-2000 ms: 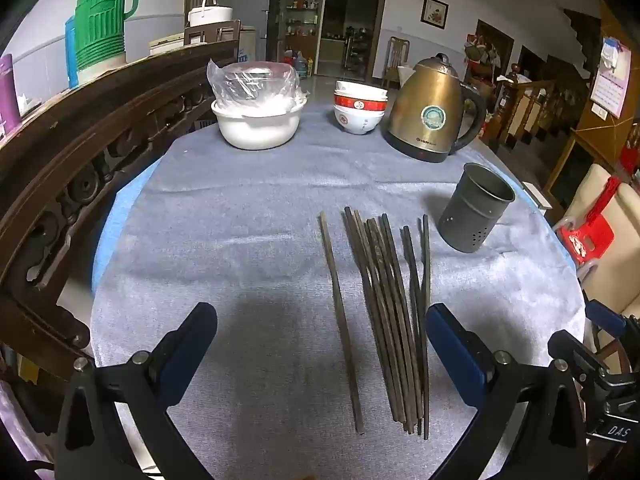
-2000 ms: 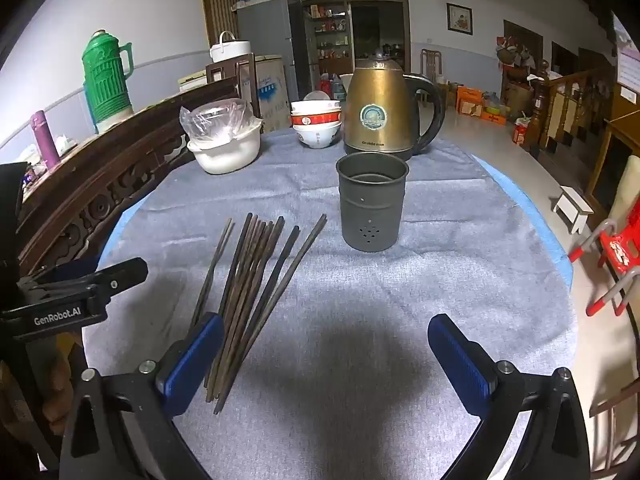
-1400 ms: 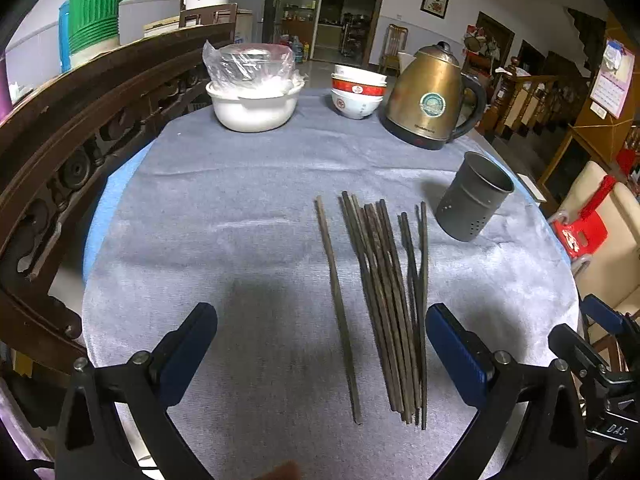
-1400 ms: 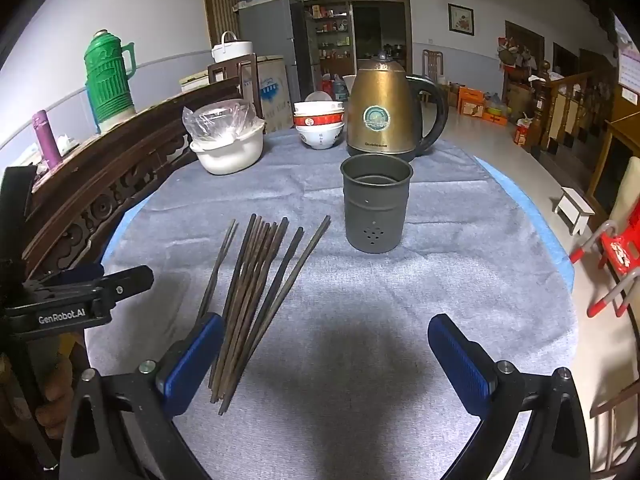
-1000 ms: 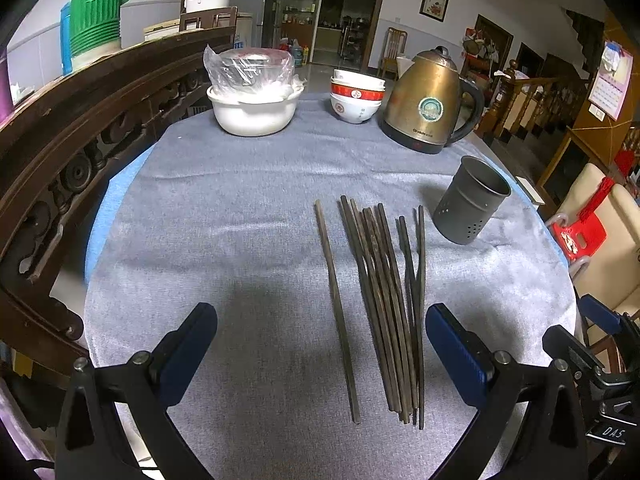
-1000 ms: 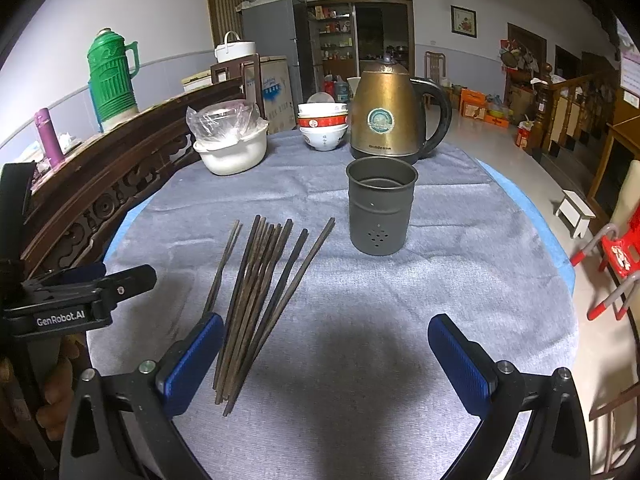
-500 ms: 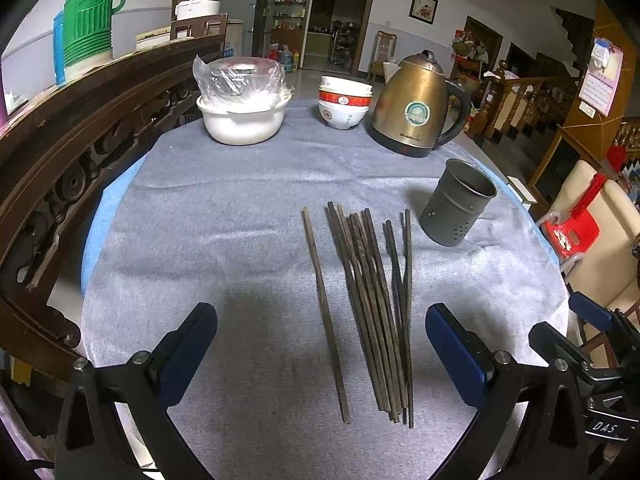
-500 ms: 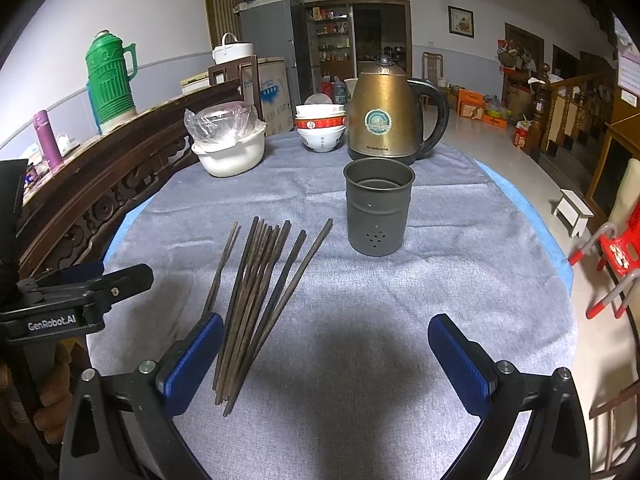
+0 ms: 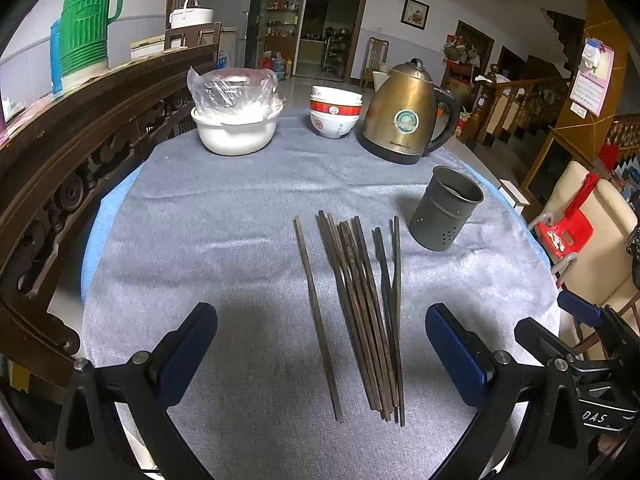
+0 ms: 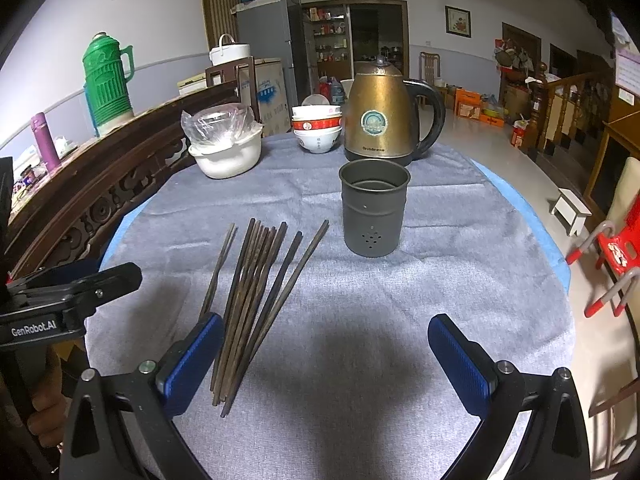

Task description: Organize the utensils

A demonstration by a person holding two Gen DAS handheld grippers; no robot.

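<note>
Lying chopsticks [image 9: 360, 304], holder [image 9: 446, 208] beside, tongs [image 9: 320, 352] spread

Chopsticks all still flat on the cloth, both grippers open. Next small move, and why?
Probably lower the left gripper onto the chopsticks and close on them. They lie loose on the grey cloth, mostly between its open fingers, while the metal holder stands upright and looks empty beside them. The right gripper frames bare cloth, with the bundle at its left finger.

Right tool's pad [image 10: 192, 360] hides the leftmost chopstick's [image 10: 218, 268] near end.
</note>
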